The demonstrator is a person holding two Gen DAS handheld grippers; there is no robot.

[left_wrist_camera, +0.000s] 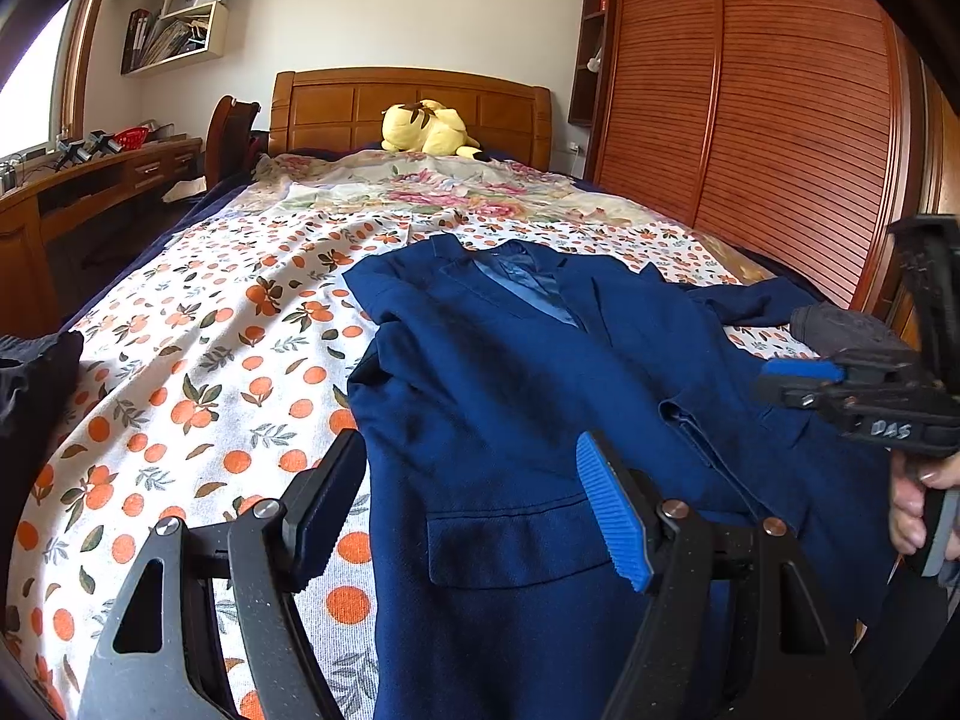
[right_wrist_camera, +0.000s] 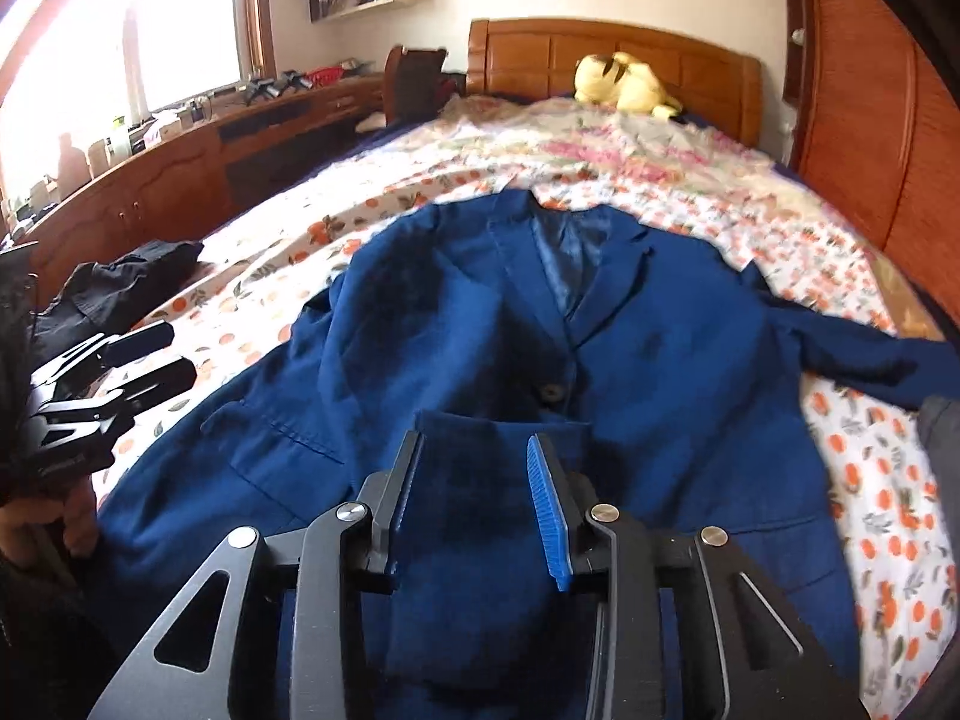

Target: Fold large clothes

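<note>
The left gripper [left_wrist_camera: 468, 504] hovers low over the near left edge of the blue jacket [left_wrist_camera: 540, 372], its jaws spread wide with nothing between them. One finger hangs over the orange-print bedsheet [left_wrist_camera: 198, 360] and the other over the jacket's flap pocket [left_wrist_camera: 510, 546], so it straddles the garment's side seam; I judge it is parked there ready to take that edge for a fold. To its far left a dark garment [right_wrist_camera: 120, 288] lies bunched on the sheet, well apart from the jacket, probably set aside so that it stays out of the way.

The jacket itself lies front-up along the middle of the bed, collar toward the wooden headboard [left_wrist_camera: 414, 108], lapels closed and buttoned, which keeps the front panels flat. A sleeve-like band of the same blue cloth [right_wrist_camera: 480, 516] is laid lengthwise over the lower front.

The right gripper [right_wrist_camera: 474, 504] sits above that band with its jaws partly apart. The cloth runs between the fingers, but the pads do not seem to press on it, so it looks let go and left lying where it was placed. The other sleeve [right_wrist_camera: 870, 360] trails out to the right over the sheet, not yet folded in; it is likely next. A yellow plush toy [left_wrist_camera: 429, 129] rests by the headboard, clear of the work.
</note>
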